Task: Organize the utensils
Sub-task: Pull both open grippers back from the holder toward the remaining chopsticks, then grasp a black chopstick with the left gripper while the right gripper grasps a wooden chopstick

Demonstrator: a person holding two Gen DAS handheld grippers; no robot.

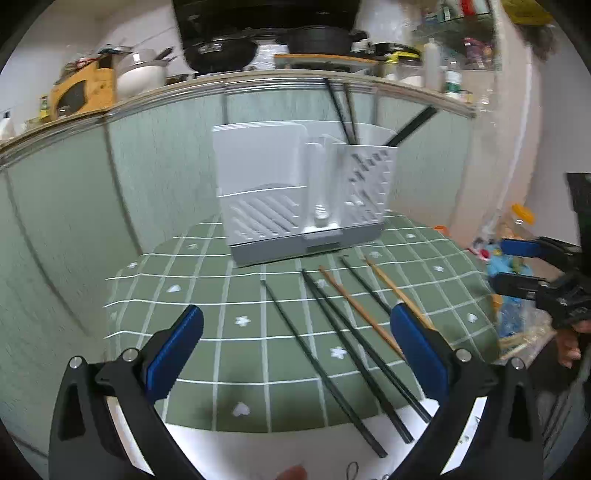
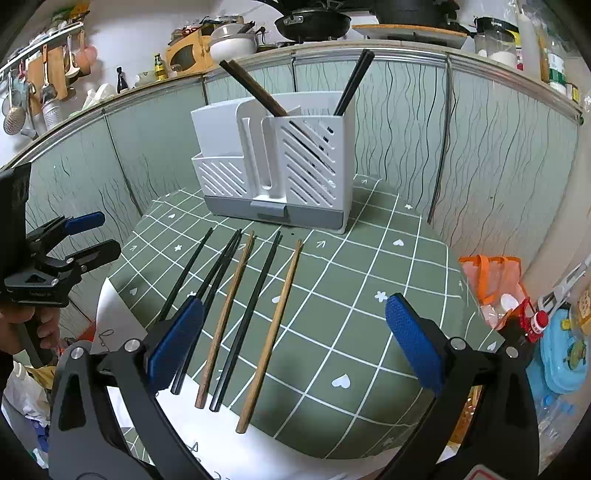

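Note:
A white slotted utensil holder (image 1: 303, 192) (image 2: 277, 158) stands at the back of the green checked tablecloth (image 2: 369, 295). Black chopsticks (image 2: 352, 81) and dark brown ones (image 2: 251, 88) stick out of its tall right compartment. In front of it lie several loose chopsticks: black ones (image 1: 295, 332) (image 2: 247, 317) and two wooden ones (image 1: 354, 302) (image 2: 273, 332). My left gripper (image 1: 295, 343) (image 2: 99, 236) is open above their near ends, holding nothing. My right gripper (image 2: 293, 321) (image 1: 502, 264) is open over the right-hand chopsticks, also holding nothing.
Green patterned panels (image 2: 480, 166) wall in the table at the back and sides, under a counter with pans (image 2: 314, 20). An orange bag (image 2: 491, 284) and a blue plastic box (image 2: 561, 354) sit off the right edge. White paper (image 1: 369, 450) shows at the near edge.

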